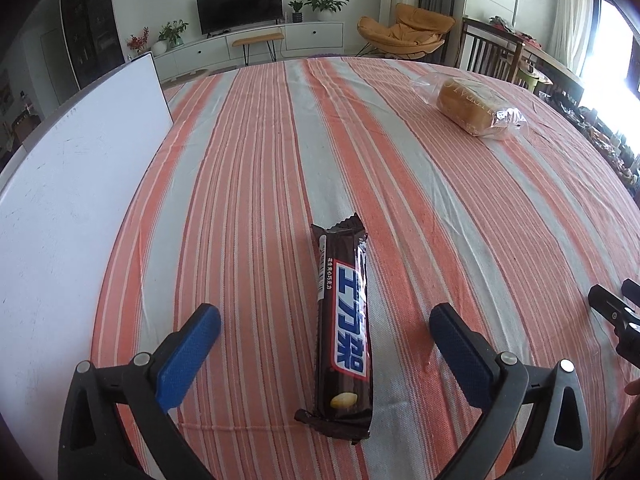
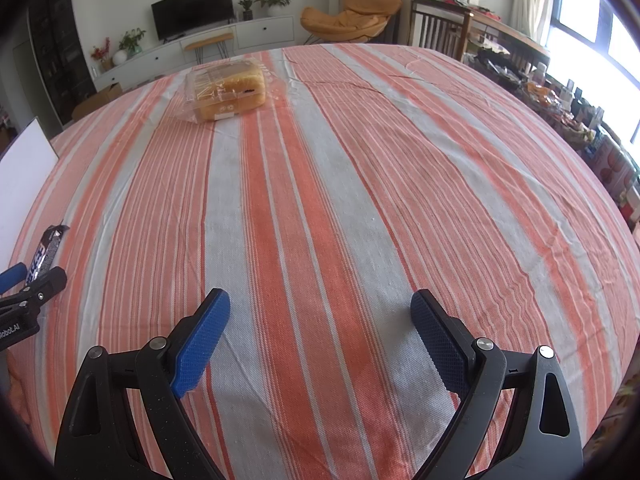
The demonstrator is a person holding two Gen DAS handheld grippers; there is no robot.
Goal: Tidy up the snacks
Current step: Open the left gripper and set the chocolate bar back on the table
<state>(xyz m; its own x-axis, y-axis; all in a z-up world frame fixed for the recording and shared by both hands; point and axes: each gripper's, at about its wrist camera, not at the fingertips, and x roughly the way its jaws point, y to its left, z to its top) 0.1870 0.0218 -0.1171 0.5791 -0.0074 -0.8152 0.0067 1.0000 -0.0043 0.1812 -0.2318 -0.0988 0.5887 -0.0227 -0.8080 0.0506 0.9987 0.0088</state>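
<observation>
Left gripper (image 1: 324, 316) has its fingers spread wide either side of the chocolate bar (image 1: 344, 328), lying lengthwise along them on the striped table (image 1: 440, 220), while right gripper (image 2: 320, 312), also spread, faces the distant bagged bread loaf (image 2: 226, 90).

Print on bagged bread (image 1: 476, 106) unreadable, white board (image 1: 60, 208) cut off left, sideboard clutter (image 2: 568, 96) indistinct

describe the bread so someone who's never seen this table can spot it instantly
Start from the orange-and-grey striped tablecloth covering the table. At its far end, toward the TV wall, lies the bread loaf in a clear crinkly bag, alone on the cloth. Unlike the dark, slim chocolate bar lying between the open left tongs, it is golden, blocky and see-through wrapped.
</observation>
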